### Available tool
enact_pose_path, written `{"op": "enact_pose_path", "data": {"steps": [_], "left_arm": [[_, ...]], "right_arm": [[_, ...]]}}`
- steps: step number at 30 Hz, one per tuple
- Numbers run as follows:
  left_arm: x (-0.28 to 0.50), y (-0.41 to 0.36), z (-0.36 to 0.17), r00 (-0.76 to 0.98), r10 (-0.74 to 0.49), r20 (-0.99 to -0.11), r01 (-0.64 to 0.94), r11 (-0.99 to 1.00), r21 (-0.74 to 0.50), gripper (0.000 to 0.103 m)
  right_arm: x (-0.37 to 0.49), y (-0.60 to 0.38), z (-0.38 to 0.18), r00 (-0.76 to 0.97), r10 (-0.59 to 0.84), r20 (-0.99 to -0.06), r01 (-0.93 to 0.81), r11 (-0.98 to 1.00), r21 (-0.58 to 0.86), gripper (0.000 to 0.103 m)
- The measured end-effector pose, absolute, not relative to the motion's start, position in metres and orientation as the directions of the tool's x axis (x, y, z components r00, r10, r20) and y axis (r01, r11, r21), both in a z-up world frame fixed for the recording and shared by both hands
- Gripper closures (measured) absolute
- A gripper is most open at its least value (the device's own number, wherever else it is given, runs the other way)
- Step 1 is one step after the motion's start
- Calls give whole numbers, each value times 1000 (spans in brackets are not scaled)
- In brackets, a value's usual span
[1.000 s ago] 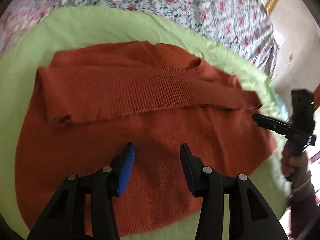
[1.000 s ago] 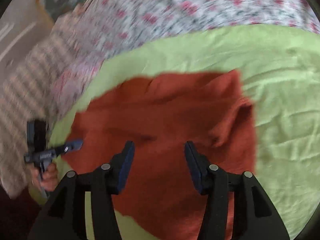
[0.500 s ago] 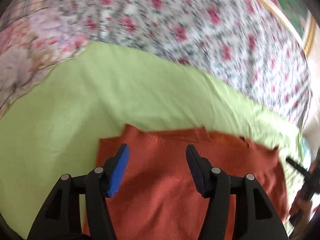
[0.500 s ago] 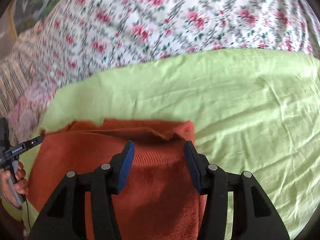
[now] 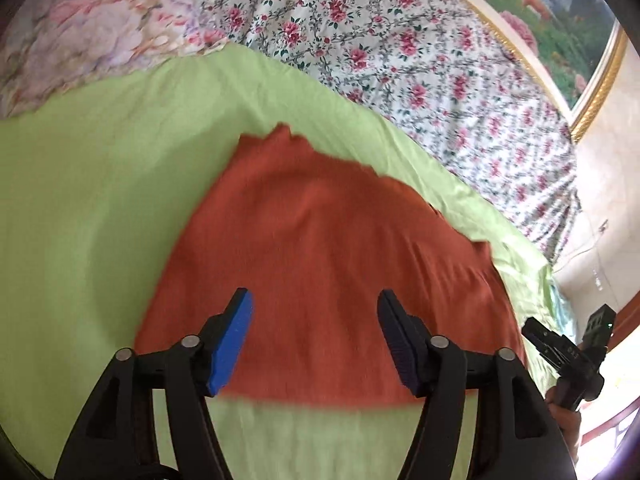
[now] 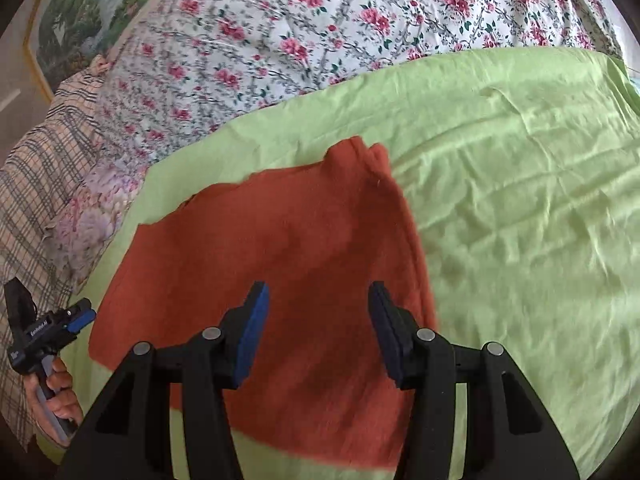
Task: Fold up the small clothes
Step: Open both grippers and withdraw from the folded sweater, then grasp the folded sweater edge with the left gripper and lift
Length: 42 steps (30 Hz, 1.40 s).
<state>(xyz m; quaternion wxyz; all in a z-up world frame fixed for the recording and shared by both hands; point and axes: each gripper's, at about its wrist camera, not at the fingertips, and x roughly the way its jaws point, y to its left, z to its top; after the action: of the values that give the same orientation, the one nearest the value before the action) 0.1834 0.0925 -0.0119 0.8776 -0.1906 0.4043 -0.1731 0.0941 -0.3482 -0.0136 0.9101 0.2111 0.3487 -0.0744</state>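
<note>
Left tongs [image 5: 312,344] opening, right tongs [image 6: 318,334] apart, both empty above orange sweater [image 5: 320,240].

A bed carries everything here, covered by a floral bedspread [image 5: 400,52] with pink blossoms. A lime-green sheet [image 5: 100,200] is spread flat over its near part, lightly creased. A rust-orange knitted garment [image 5: 320,260] lies folded on the green sheet, which shows on all sides of it. A plaid blanket [image 6: 36,184] lies at the bed's edge.
</note>
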Motion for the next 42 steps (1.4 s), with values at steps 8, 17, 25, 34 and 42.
{"op": "enact_pose_path", "data": {"steps": [8, 17, 25, 34, 42], "left_arm": [[129, 89, -44, 525, -512, -680, 133, 839, -528, 36], [120, 85, -61, 526, -531, -664, 75, 807, -586, 26], [163, 103, -67, 609, -491, -623, -27, 772, -635, 26], [199, 104, -62, 652, -396, -647, -103, 799, -592, 38], [196, 75, -24, 713, -369, -596, 40, 870, -491, 94]], "right_arm": [[56, -313, -24, 763, 79, -641, 247, 882, 402, 48], [42, -289, -30, 756, 128, -642, 213, 880, 426, 45], [42, -279, -28, 758, 171, -630, 176, 876, 449, 45], [45, -280, -26, 756, 194, -625, 165, 867, 469, 45], [57, -300, -26, 750, 225, -622, 162, 849, 503, 45]]}}
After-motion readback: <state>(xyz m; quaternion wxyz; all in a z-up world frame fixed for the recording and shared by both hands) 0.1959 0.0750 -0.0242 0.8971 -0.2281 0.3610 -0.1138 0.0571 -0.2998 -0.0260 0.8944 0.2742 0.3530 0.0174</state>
